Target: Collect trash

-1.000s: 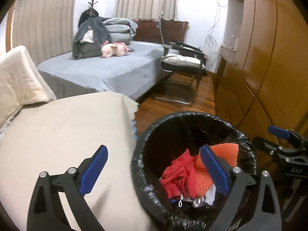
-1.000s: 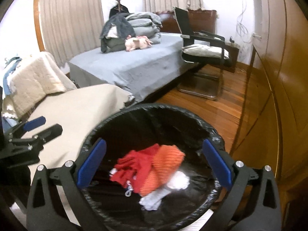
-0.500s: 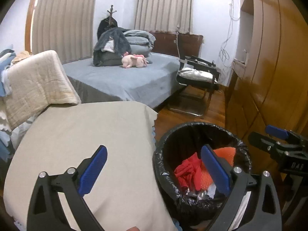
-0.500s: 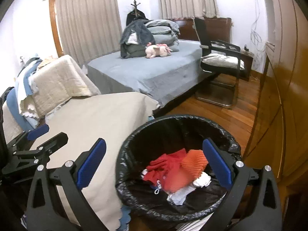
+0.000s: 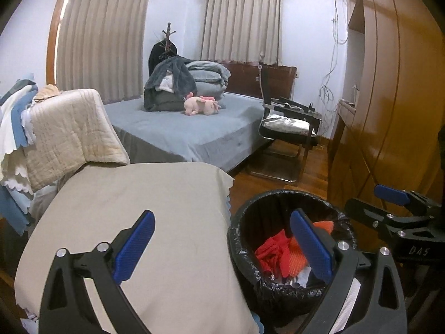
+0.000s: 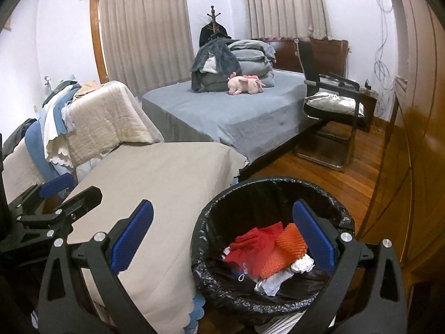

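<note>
Pulled up and back from the trash bin (image 6: 274,250); sits lower and smaller in both views than a second ago. Left gripper (image 5: 222,246) wide open, holding nothing. Right gripper (image 6: 222,239) wide open too, holding nothing. Red cloth (image 6: 256,246), orange mesh (image 6: 289,246) and white scraps (image 6: 301,264) lying inside the black bin liner. Beige cover (image 5: 144,211) just beside the bin looks bare. No loose trash seen anywhere else. Looks mostly done; maybe only bagging left.
</note>
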